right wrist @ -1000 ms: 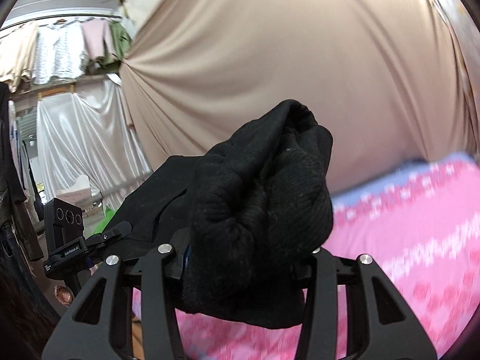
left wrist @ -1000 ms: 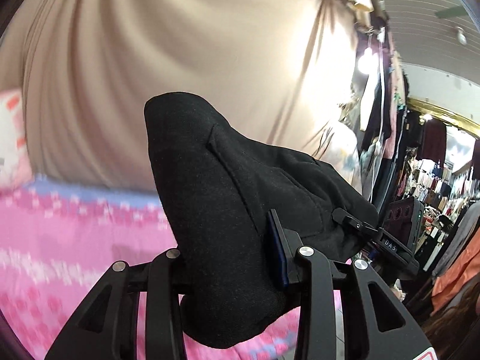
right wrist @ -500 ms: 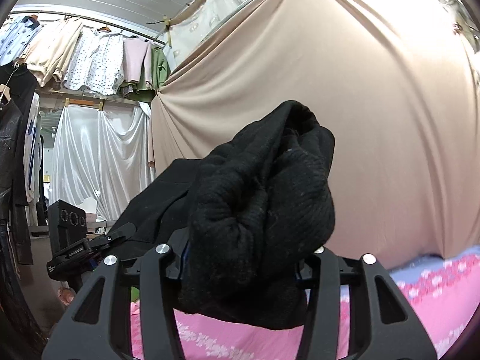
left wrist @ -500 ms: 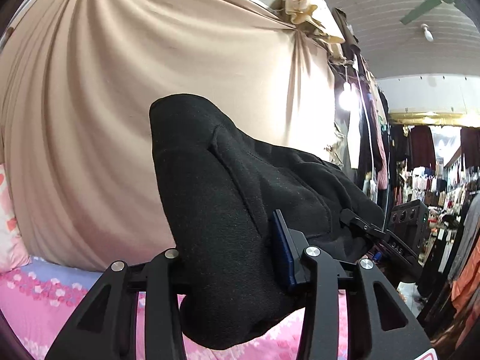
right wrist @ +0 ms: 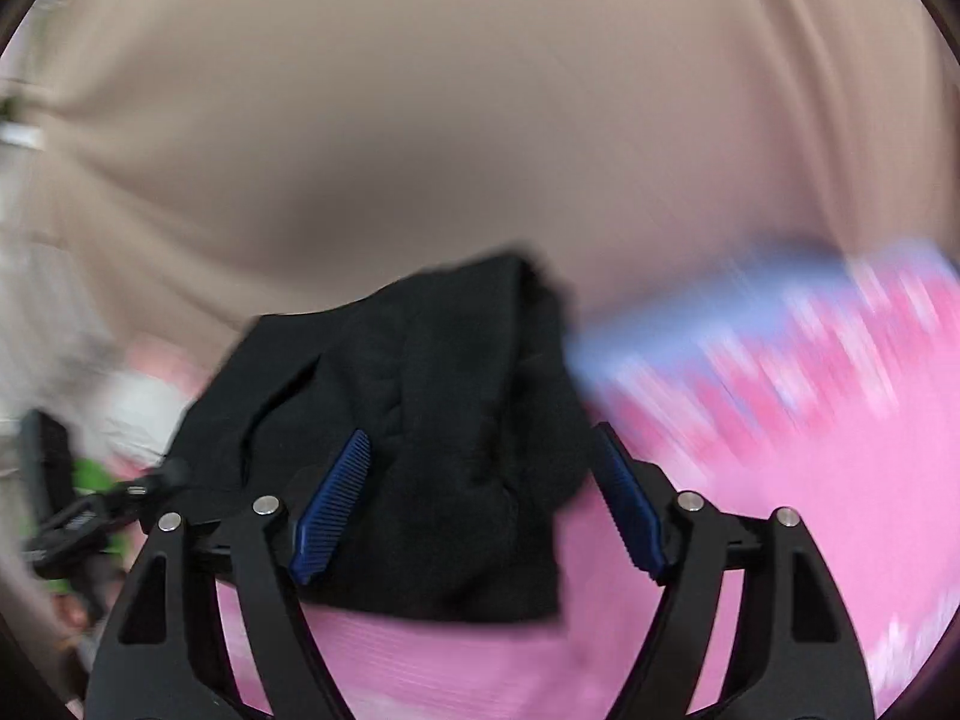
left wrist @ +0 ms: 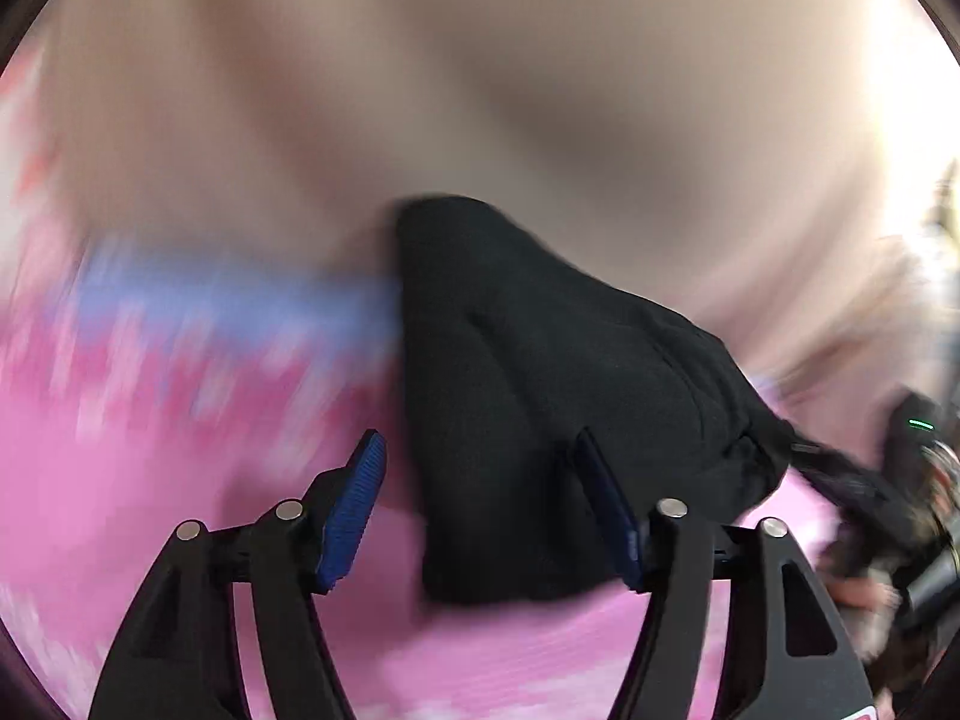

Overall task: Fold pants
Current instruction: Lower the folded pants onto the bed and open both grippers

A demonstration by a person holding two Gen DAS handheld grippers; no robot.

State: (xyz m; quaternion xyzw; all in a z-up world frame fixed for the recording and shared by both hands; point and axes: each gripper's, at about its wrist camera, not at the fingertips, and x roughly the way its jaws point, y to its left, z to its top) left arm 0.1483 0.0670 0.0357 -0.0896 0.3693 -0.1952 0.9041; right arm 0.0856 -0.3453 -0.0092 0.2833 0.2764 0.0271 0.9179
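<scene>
Spreading wide, the left gripper (left wrist: 489,510) and right gripper (right wrist: 480,504) each frame a bunched part of the black pants (left wrist: 540,396) without pinching it. Below lies a blurred pink patterned bedspread (right wrist: 810,480); behind hangs a beige curtain (right wrist: 480,120).

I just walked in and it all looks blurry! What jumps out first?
The black pants fill the middle of both views, bunched between each gripper's open jaws. Bright blue pads stand out at the bottom. Under them spreads a blurry pink blanket, with a tan curtain above.
</scene>
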